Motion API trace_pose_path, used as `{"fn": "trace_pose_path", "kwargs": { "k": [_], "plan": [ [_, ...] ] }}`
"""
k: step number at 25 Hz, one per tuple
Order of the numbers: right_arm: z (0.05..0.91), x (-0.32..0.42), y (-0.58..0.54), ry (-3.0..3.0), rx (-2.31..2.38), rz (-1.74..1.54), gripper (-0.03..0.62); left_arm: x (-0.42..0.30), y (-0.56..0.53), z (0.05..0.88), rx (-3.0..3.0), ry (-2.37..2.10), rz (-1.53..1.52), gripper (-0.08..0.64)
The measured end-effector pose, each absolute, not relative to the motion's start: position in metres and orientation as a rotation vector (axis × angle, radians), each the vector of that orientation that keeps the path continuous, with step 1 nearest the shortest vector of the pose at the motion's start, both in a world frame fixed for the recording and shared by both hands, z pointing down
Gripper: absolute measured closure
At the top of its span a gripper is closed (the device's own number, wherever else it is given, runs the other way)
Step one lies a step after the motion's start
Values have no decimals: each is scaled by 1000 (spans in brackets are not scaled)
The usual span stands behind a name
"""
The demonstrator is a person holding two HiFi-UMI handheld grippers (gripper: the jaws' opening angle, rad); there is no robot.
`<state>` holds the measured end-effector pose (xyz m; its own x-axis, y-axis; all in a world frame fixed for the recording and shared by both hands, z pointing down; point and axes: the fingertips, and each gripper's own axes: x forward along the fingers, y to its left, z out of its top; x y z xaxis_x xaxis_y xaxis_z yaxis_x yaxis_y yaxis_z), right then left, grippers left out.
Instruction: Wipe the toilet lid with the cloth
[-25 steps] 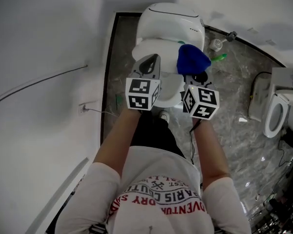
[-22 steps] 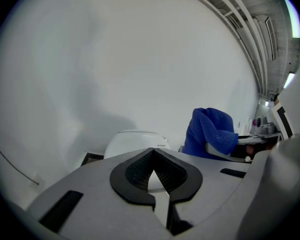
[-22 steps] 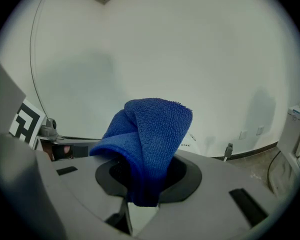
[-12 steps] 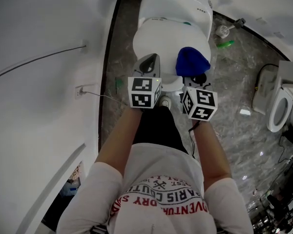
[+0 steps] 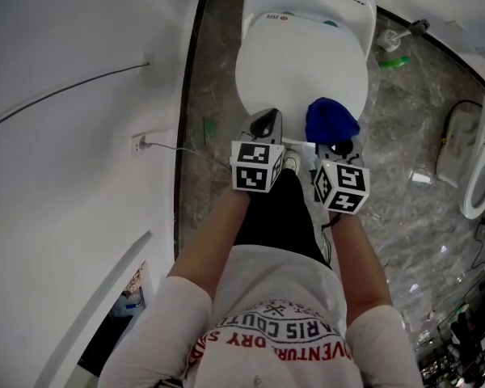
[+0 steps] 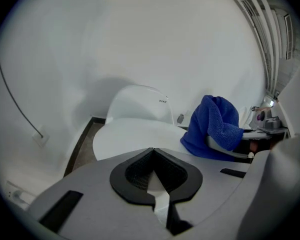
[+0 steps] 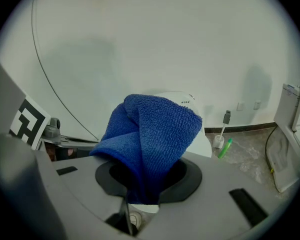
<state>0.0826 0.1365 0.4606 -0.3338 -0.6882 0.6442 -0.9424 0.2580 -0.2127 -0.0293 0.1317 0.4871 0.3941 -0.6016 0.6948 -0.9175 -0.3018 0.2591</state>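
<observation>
**Head view.** We list one toilet lid (image 5: 299, 63), white and down, at 12 o'clock of the frame. One blue cloth (image 5: 331, 121) is bunched at the lid's 5 o'clock rim, carried by the right gripper (image 5: 334, 141). The left gripper (image 5: 263, 124) hovers at the lid's 6 o'clock edge.

**Left gripper view.** We find the left gripper's (image 6: 152, 151) jaws together with nothing between them. The lid (image 6: 135, 136) lies ahead at 12 o'clock and the cloth (image 6: 215, 126) at 2 o'clock. We cannot tell whether the cloth touches the lid.

**Right gripper view.** We find the right gripper (image 7: 145, 184) clamped on the cloth (image 7: 150, 134), which stands up in a folded wad.

**Step in hand.** We judge this a wiping pass at the lid's near rim. The next move calls for pressing the wad flat and sweeping toward 12 o'clock across the unwiped span.
</observation>
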Motion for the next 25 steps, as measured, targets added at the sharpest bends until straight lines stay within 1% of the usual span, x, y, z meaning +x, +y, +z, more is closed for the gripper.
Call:
{"fn": "trace_pose_path", "kwargs": {
  "k": [14, 20, 25],
  "plan": [
    [567, 80, 179, -2108, 1450, 904, 505, -33, 174, 596, 1879, -1286, 663, 554],
    [612, 84, 191, -2109, 1371, 935, 505, -29, 184, 644, 1824, -1270, 708, 554],
    [643, 79, 196, -2094, 1280, 947, 505, -34, 188, 675, 1758, -1234, 684, 554]
  ]
}}
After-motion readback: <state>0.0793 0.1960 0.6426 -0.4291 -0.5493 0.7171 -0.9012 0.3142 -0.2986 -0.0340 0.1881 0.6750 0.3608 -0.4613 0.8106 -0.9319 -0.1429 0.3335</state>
